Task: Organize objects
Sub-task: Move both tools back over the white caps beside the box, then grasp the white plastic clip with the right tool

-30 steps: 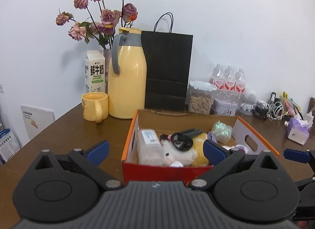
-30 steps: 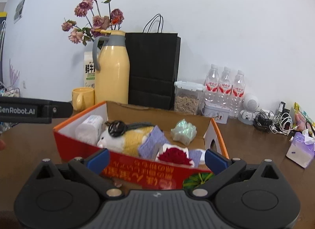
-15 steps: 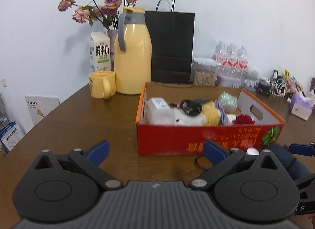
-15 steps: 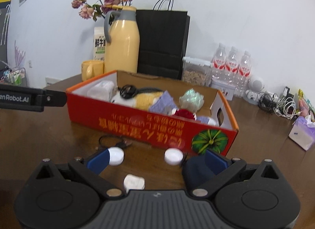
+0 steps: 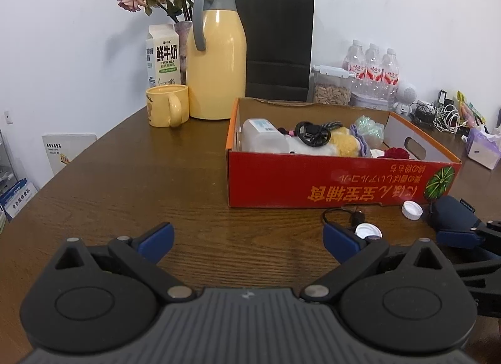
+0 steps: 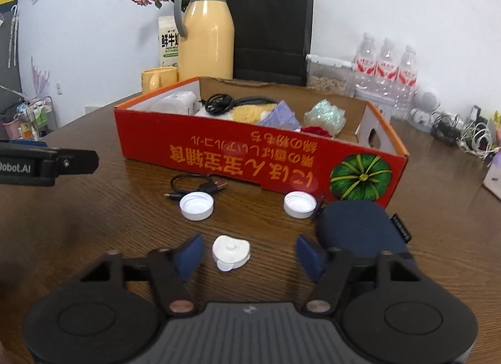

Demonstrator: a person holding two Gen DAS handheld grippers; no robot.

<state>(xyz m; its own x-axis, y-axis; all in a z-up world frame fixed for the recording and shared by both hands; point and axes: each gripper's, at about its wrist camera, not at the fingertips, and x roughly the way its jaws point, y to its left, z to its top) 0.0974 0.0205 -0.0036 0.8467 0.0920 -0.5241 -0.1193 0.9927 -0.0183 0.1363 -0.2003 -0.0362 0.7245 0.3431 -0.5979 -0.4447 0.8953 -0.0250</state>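
Right wrist view: the right gripper (image 6: 247, 252), blue-padded, is closing around a small white moulded plastic cap (image 6: 231, 252) that lies between its jaws on the brown wood-grain table (image 6: 94, 223); the pads do not yet touch it. The approach is low and angled, judged to suit a pinch on so flat a piece. Two white round bottle lids (image 6: 197, 205) lie nearer the red cardboard box (image 6: 250, 160), beside a short black cable (image 6: 200, 187) and a dark blue soft pouch (image 6: 360, 226). The box, already part-filled, stands towards the table's far edge and is the likely destination. The left gripper (image 5: 247, 238) has its jaws wide apart over bare table, holding nothing. Along the far edge against the white wall stand a yellow jug (image 5: 217, 57), a yellow mug (image 5: 167, 105) and a black paper bag (image 5: 278, 44).
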